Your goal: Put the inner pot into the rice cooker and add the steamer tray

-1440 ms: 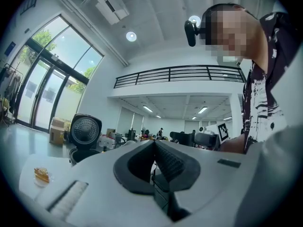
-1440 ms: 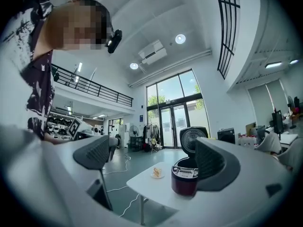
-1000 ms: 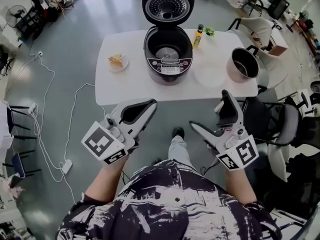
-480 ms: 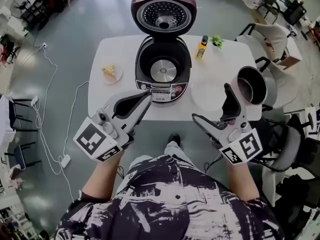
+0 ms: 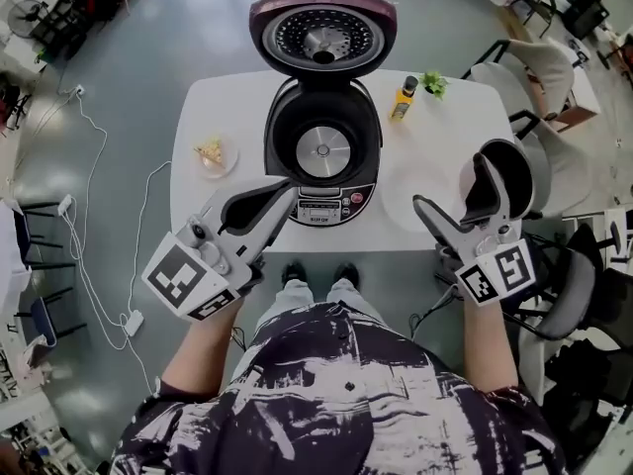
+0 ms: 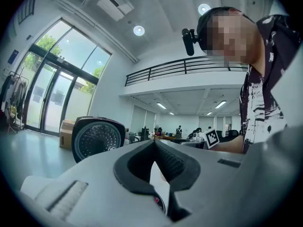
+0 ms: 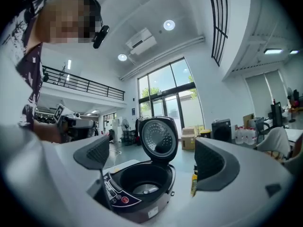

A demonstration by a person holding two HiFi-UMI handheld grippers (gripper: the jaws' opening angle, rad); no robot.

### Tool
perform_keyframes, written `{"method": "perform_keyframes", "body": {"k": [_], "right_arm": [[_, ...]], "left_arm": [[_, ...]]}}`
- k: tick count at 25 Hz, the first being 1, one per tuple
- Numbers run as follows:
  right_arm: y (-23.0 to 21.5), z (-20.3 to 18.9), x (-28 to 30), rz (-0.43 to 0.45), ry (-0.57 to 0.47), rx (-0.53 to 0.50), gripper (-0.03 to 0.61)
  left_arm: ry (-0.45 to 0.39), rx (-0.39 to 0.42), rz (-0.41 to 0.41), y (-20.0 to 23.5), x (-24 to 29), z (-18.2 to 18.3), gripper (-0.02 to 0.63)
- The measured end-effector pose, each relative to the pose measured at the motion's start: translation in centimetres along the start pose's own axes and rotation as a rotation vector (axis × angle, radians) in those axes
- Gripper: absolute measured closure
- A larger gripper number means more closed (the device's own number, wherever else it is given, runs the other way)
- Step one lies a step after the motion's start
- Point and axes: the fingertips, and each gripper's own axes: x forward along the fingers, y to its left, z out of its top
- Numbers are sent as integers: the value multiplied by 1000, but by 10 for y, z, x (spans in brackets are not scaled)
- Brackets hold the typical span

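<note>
The dark rice cooker (image 5: 321, 156) stands mid-table with its lid (image 5: 323, 36) swung up and its well empty. The metal inner pot (image 5: 532, 171) sits at the table's right edge, partly hidden by my right gripper (image 5: 453, 184), which is open and empty just in front of it. A white round steamer tray (image 5: 415, 176) lies between cooker and pot. My left gripper (image 5: 282, 188) is shut and empty at the cooker's front left. In the right gripper view the cooker (image 7: 137, 186) shows between the open jaws. In the left gripper view the jaws (image 6: 152, 145) meet at their tips.
On the white table (image 5: 198, 117) are a small plate with a cake slice (image 5: 213, 153), a yellow bottle (image 5: 406, 94) and a small green plant (image 5: 432, 84). Chairs (image 5: 539, 67) crowd the right side. Cables (image 5: 89, 226) trail over the floor at left.
The person has stepped up to the table. Both grippers have come forward to its front edge, and the right one has shifted right, in front of the inner pot.
</note>
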Motion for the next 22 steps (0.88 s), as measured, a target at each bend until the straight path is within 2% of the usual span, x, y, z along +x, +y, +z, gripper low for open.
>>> {"method": "perform_keyframes", "body": {"k": [6, 10, 14, 17, 22], "right_arm": [[-36, -10, -7, -145, 57, -14, 57], [-76, -12, -17, -228, 74, -29, 57], [-145, -12, -78, -420, 133, -78, 57], [-201, -20, -123, -553, 183, -77, 57], [-291, -61, -183, -737, 295, 36, 57]], "left_arm": [[-16, -20, -77, 18, 12, 8, 609], [3, -23, -83, 25, 13, 10, 609], [-4, -58, -163, 19, 38, -1, 609], [7, -61, -204, 11, 54, -6, 609], [28, -61, -234, 0, 70, -11, 609]]}}
